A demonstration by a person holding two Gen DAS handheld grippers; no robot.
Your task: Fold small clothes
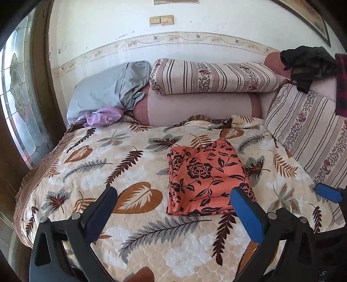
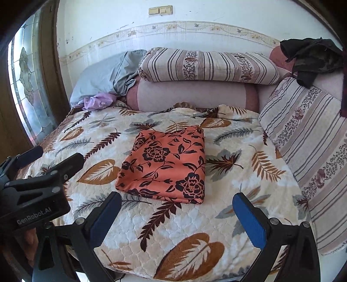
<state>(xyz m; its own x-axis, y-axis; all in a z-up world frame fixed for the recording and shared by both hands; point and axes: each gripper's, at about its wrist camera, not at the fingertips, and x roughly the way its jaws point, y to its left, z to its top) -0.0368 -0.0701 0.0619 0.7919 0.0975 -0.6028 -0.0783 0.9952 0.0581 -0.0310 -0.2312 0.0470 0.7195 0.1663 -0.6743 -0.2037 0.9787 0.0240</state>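
A white wall (image 1: 108, 32) with a patterned border strip and a pair of yellowed light switches (image 1: 161, 20) backs a bed covered by a cream quilt (image 1: 138, 173) printed with brown and grey leaves. At the head of the bed a striped floral pillow (image 1: 212, 78) lies on top of a pink bolster (image 1: 195, 108), with a grey-blue pillow (image 1: 108, 86) to the left and a crumpled lilac cloth (image 1: 102, 116) just below it. Another striped cushion (image 1: 308, 130) leans along the right side, and dark clothing (image 1: 308, 63) is draped over the pink headboard corner above it. A leaded glass door panel (image 1: 15, 97) stands at the far left. The orange floral garment (image 2: 167, 164) lies folded into a compact rectangle near the middle of the quilt, flat and touched by neither tool. The left gripper (image 1: 173, 199) hovers low over the quilt with its fingers spread wide and holding nothing; the garment's near right corner sits behind its right fingertip. The right gripper (image 2: 176, 204) is likewise wide open and empty, just in front of the garment's near edge.
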